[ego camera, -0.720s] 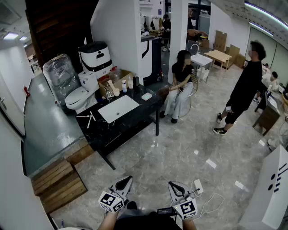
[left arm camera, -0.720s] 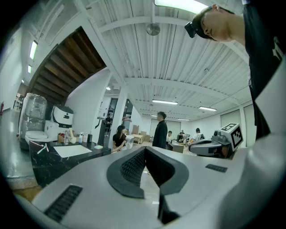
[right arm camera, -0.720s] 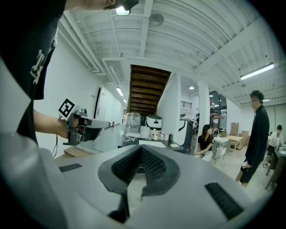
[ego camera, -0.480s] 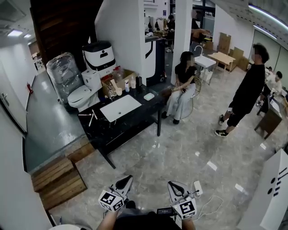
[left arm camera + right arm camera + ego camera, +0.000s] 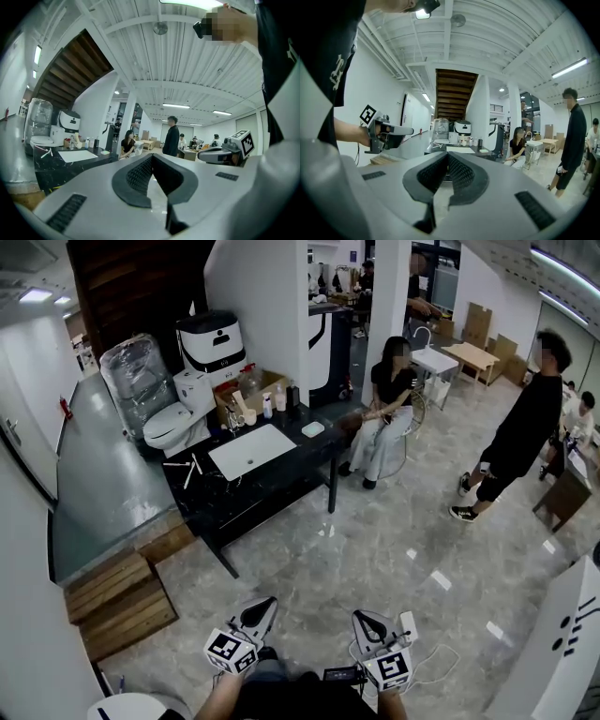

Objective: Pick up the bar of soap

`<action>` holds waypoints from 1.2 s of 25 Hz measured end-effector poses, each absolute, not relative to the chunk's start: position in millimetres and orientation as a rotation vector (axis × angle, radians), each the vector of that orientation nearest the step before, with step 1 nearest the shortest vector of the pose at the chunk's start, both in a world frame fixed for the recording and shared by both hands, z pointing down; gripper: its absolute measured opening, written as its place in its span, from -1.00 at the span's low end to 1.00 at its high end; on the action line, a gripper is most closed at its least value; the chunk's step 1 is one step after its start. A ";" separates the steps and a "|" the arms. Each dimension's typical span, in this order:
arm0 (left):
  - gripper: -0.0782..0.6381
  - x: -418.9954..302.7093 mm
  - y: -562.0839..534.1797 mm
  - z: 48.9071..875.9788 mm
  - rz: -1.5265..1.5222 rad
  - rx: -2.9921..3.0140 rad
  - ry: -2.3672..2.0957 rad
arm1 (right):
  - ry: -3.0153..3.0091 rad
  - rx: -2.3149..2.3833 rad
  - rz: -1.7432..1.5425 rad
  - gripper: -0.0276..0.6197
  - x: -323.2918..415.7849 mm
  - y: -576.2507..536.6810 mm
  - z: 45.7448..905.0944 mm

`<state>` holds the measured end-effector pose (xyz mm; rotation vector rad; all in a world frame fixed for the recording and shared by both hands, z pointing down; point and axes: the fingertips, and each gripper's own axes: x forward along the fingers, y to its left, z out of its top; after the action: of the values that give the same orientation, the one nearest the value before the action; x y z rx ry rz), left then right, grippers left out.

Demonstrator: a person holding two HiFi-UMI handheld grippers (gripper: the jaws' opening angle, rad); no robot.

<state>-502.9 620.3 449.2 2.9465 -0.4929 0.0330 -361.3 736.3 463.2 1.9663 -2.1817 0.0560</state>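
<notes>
The pale green bar of soap (image 5: 313, 428) lies on the black table (image 5: 272, 486), just right of the white sink basin (image 5: 251, 450). It also shows far off as a small bar of soap (image 5: 105, 152) in the left gripper view, and again as a soap bar (image 5: 483, 151) in the right gripper view. My left gripper (image 5: 258, 608) and right gripper (image 5: 364, 620) hang low over the floor, well short of the table. Both are shut with nothing between the jaws, as seen on the left gripper (image 5: 151, 157) and the right gripper (image 5: 447, 153).
Bottles and a cardboard box (image 5: 258, 390) stand behind the sink. A toilet (image 5: 173, 424) and a wrapped water bottle (image 5: 136, 376) sit to the left. One person sits (image 5: 386, 409) beside the table's right end; another stands (image 5: 520, 432) farther right. Wooden pallets (image 5: 117, 601) lie at left, a cable (image 5: 436, 662) by my right gripper.
The view has shifted a little toward the table, which now sits slightly higher and nearer. Both grippers stay shut at the bottom of the view.
</notes>
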 end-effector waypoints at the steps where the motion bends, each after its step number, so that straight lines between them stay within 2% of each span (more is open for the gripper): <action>1: -0.76 -500.7 619.5 449.3 0.033 2.943 -0.496 | -2.179 1.971 0.052 -0.89 -357.3 734.8 464.0; 12: -0.75 -445.9 567.8 472.7 0.035 2.903 -0.452 | -2.097 1.961 0.064 -0.88 -307.2 691.9 485.4; 19: -0.76 -382.4 494.5 473.2 0.002 2.895 -0.416 | -2.051 1.961 0.054 -0.88 -246.1 622.1 483.3; 30: -0.75 -311.6 368.1 470.2 0.028 2.886 -0.406 | -2.069 1.892 0.060 -0.88 -190.2 484.7 468.9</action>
<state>-311.6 368.1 470.2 2.8861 -0.4060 0.0283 -190.2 484.7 468.9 1.8919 -2.0687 0.0605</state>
